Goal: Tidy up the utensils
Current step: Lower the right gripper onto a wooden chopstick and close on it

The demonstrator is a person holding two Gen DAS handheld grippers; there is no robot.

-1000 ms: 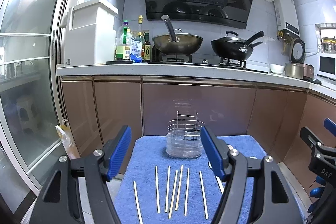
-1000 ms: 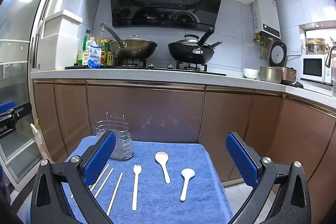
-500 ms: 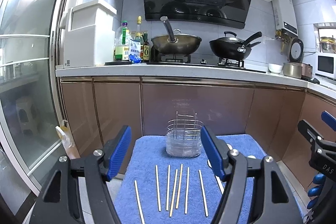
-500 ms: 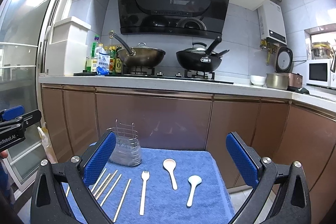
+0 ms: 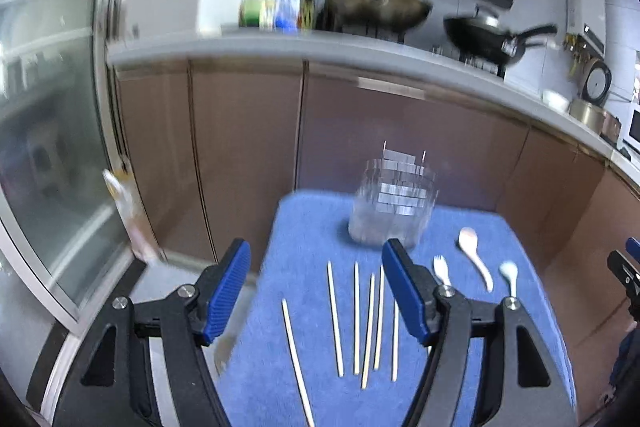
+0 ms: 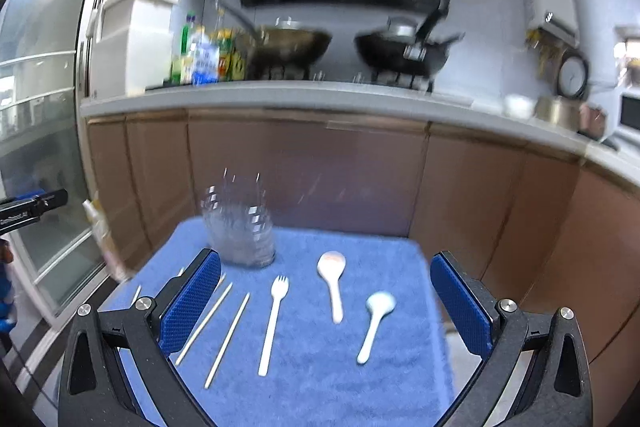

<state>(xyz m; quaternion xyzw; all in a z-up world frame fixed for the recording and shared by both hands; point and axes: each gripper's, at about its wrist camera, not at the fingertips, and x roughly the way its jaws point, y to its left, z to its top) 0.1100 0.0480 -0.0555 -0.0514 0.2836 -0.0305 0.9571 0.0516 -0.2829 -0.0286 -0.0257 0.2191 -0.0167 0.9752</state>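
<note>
Both views are smeared by motion blur, so fine detail is hard to read. A blue towel covers the table, and at its far side stands a clear utensil holder with a wire frame; its outline is ghosted, so its compartments cannot be made out.

The left hand-held gripper hangs over the towel's near left part with its blue pads wide apart and nothing between them. Between and below them lie the wooden chopsticks, roughly parallel, one lying apart to the left; the right finger hides part of one stick.

The right hand-held gripper is likewise spread wide and empty. Between its fingers lie a white fork, a white spoon with a pinkish bowl, and a pale blue spoon, each apart from the others. Its left finger covers some chopsticks.

Behind, the wok and black pan on the counter are blurred.
</note>
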